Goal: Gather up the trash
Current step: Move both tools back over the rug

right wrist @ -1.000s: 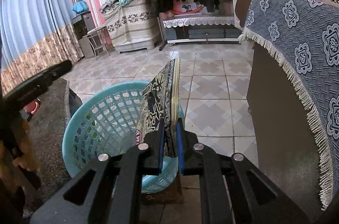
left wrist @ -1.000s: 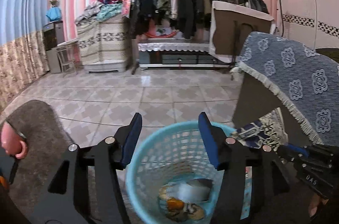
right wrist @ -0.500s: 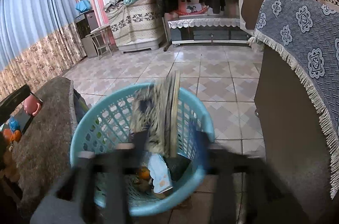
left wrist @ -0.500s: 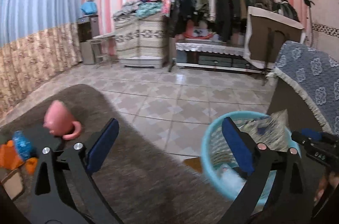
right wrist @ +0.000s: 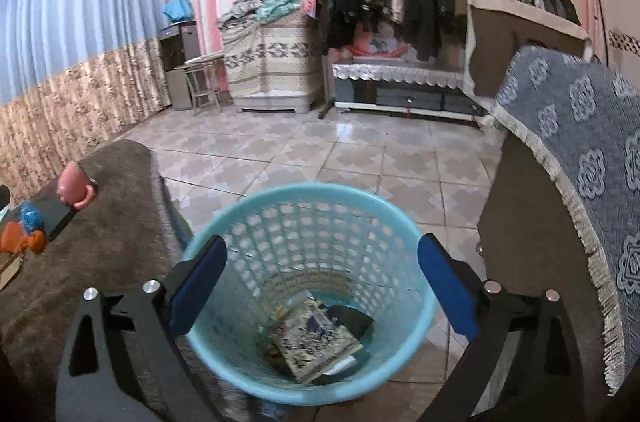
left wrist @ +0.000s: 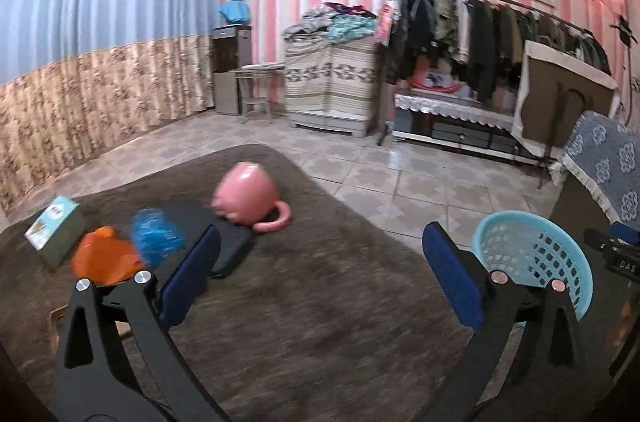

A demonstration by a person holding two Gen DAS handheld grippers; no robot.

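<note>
Left tongs [left wrist: 320, 276] released, empty, jaws just opened wide. Remaining trash, a crumpled blue wrapper [left wrist: 157, 235] and orange wrapper [left wrist: 105, 256], lies left of them on the brown-carpeted tabletop [left wrist: 320, 322]. Right tongs [right wrist: 322, 284] just released, empty, above the light-blue plastic basket [right wrist: 404, 218]. Left is nearer.

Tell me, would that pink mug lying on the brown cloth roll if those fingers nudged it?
Probably a little. The pink mug lies on its side, so its round body could rock, though its handle would likely stop a full roll. The fuzzy brown cloth should also slow it. It looks glossy, perhaps slippery and breakable.
</note>
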